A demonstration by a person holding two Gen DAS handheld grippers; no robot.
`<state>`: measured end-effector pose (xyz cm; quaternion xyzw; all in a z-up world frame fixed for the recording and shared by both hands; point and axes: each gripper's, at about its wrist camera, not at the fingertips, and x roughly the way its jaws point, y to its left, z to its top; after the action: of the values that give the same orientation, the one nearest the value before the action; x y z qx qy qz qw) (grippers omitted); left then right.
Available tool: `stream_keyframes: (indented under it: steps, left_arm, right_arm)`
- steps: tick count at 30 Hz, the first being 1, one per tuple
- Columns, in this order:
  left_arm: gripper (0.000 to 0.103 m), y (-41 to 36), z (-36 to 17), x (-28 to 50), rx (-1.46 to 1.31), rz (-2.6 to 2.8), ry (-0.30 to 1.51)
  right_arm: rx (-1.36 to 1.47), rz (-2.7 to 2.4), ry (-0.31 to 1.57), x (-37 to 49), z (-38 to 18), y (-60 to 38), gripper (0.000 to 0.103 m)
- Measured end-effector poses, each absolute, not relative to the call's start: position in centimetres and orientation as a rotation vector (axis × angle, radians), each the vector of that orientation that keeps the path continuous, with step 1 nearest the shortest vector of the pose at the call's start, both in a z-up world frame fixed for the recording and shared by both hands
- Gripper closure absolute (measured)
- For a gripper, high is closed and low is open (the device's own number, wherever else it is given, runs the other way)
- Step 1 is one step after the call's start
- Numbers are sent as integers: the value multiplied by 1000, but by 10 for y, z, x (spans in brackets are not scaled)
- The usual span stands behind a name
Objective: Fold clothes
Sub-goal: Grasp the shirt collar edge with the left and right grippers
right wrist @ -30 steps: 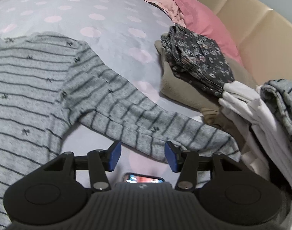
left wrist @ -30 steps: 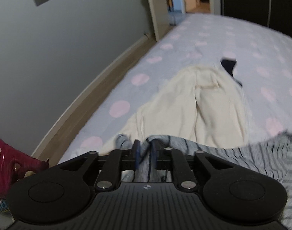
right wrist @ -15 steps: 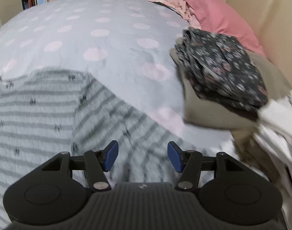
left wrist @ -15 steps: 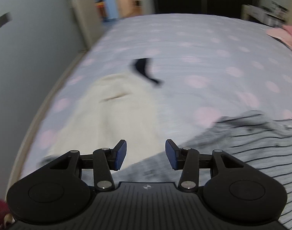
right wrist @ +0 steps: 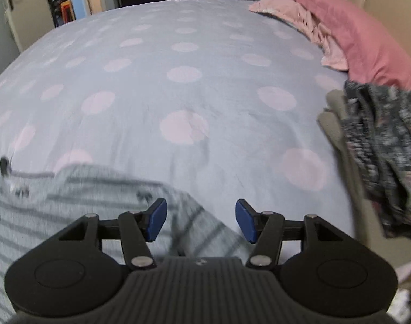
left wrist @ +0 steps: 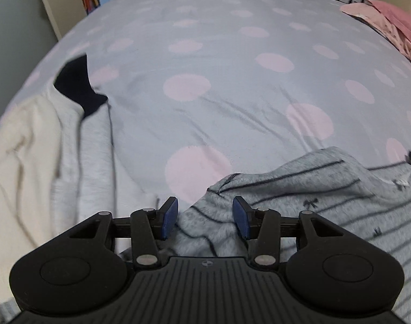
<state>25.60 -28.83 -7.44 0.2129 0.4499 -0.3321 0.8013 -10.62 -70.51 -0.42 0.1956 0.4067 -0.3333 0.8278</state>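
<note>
Right, striped grey top (left wrist: 300, 189) lies flat on the dotted bed (left wrist: 205, 54), soft, fuzzy, light, will sag & bunch. Left gripper (left wrist: 205, 217) & right gripper (right wrist: 200, 220) both w/ jaws apart, nothing pinched. I'd grab at the shoulder seams.

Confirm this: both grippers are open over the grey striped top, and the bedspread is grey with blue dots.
One thing is wrong: the dots on the bedspread are pink, not blue, as both wrist views show. The rest holds: the left gripper and right gripper are open over the grey striped top.
</note>
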Motion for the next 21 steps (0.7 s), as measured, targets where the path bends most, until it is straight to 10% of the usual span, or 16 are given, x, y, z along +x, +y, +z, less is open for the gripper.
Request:
stream_keyframes:
  steps: [7,11,14,21]
  left_arm:
    - [60,-289,-93,269,364,-697,974]
    - [83,-292,-93,261,349,-740,955]
    - [95,-297,-87,251,388,-761,918]
    - [99,-269,-35,235,229,-797,697]
  right_arm:
    - [469,-690,883,-74,-34,-723,47]
    - [501,-651,906,-74,-48,-718,54]
    - [461,-589,915,-76,-42,-708,90]
    - [368,-608,639,-110,20,-681,95]
